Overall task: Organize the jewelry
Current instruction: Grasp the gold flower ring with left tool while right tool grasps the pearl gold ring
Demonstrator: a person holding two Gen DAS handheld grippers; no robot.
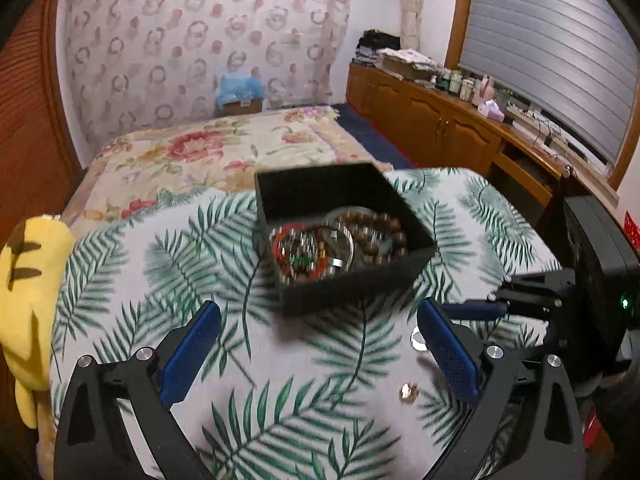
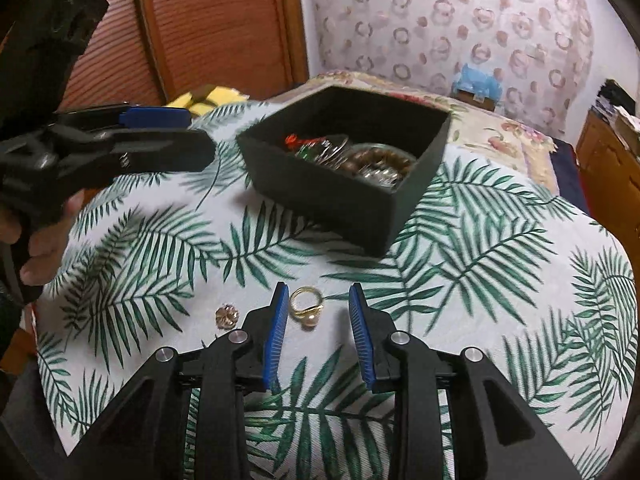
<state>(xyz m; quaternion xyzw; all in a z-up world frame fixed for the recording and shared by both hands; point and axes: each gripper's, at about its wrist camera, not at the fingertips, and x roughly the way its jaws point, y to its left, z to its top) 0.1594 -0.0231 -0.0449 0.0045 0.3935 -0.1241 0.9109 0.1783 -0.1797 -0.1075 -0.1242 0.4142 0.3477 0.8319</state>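
Observation:
An open black box (image 1: 352,284) (image 2: 320,196) stands on the palm-leaf cloth and holds brown bead bracelets (image 1: 380,232), a red one (image 1: 288,256) and other pieces. My left gripper (image 1: 320,312) hovers wide open in front of the box, holding nothing. A small gold flower piece (image 1: 409,393) (image 2: 227,316) lies on the cloth below it. My right gripper (image 2: 318,292) is low over the cloth, its jaws partly apart around a gold ring (image 2: 306,308) with a pearl. The pads stand on either side of the ring without touching it.
A yellow plush toy (image 1: 28,280) lies at the cloth's left edge. A floral blanket (image 1: 208,148) covers the bed behind the box. Wooden cabinets (image 1: 440,124) run along the right wall. A hand (image 2: 36,240) holds the left gripper (image 2: 196,132).

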